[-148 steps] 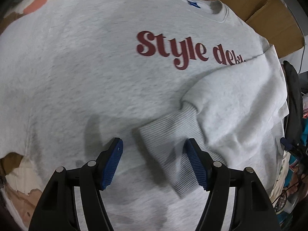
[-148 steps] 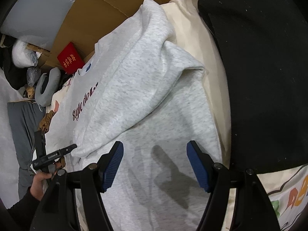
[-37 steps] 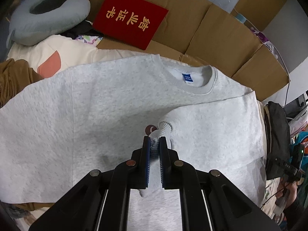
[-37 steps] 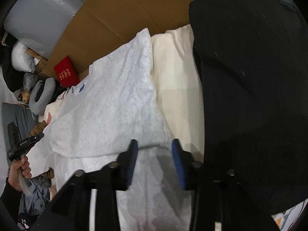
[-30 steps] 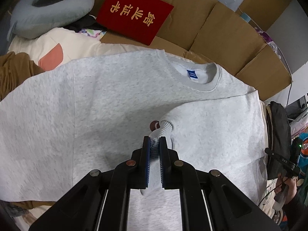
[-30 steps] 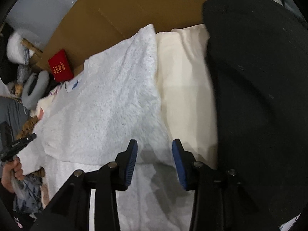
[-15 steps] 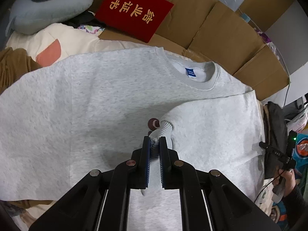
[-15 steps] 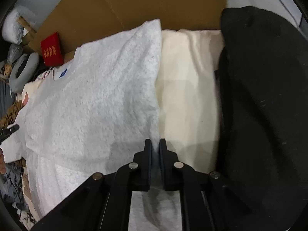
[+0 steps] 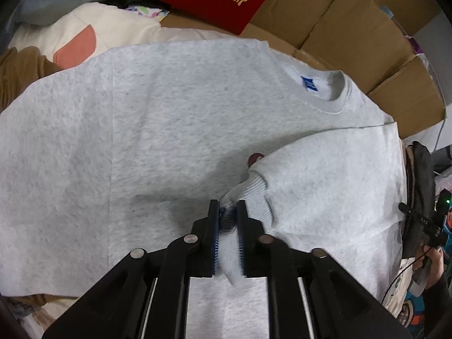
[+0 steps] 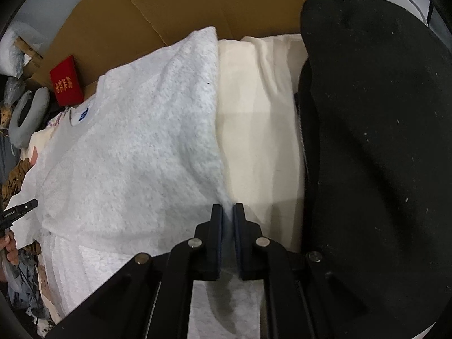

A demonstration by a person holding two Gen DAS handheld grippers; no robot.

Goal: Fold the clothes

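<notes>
Your jaws are both working narrow: the left gripper [image 9: 228, 214] is pinching the ribbed cuff [image 9: 251, 195] of the folded-in sleeve, its jaws having just been easing apart with the cuff between them, while the right gripper [image 10: 228, 212] is clamping the sweatshirt's [image 9: 175, 147] side edge at about 3 o'clock. The sweatshirt is lying flat, collar [image 9: 333, 96] toward 12 o'clock, against cardboard [image 9: 353, 36]. You are partway through: one sleeve is crossing the chest; the other side and body folds are probably remaining, though the far edge is hidden.
</notes>
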